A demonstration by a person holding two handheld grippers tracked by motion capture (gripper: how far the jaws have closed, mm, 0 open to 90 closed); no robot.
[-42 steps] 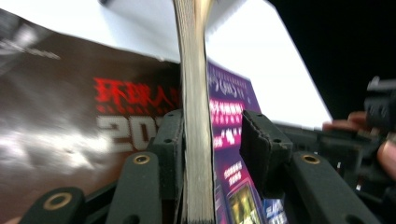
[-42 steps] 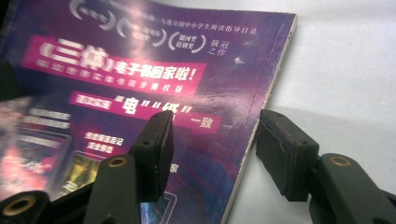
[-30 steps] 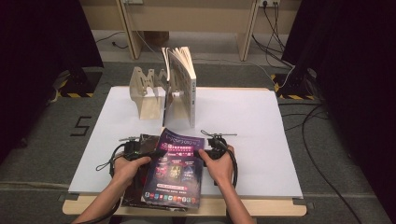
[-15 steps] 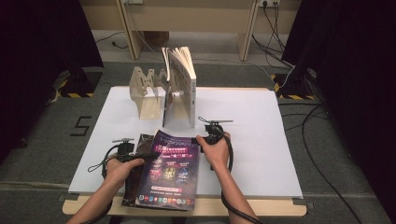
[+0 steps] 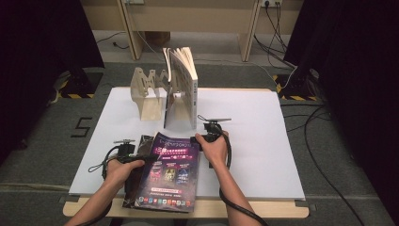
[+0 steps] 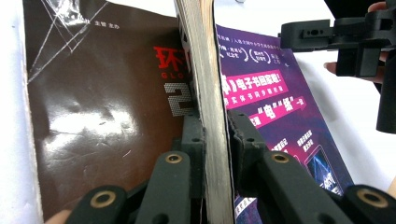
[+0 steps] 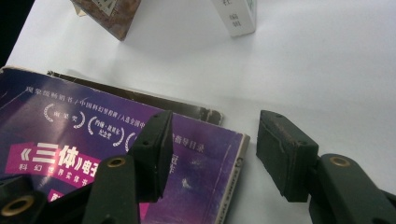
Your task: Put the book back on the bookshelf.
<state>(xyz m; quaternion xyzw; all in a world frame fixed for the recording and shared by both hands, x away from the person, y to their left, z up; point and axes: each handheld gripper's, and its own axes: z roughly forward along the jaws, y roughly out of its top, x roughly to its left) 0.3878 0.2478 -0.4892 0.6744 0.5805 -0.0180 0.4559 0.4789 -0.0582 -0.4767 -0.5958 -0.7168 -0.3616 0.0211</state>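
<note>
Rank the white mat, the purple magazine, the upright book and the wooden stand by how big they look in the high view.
1. white mat, clearly largest.
2. purple magazine, though it lies nearer the camera, which may flatter it.
3 and 4. upright book and wooden stand: look alike in size, so I won't rank them.

magazine [image 5: 171,174] on table [image 5: 263,155] | upright book [image 5: 182,84] behind | stand [image 5: 148,94] left
</note>
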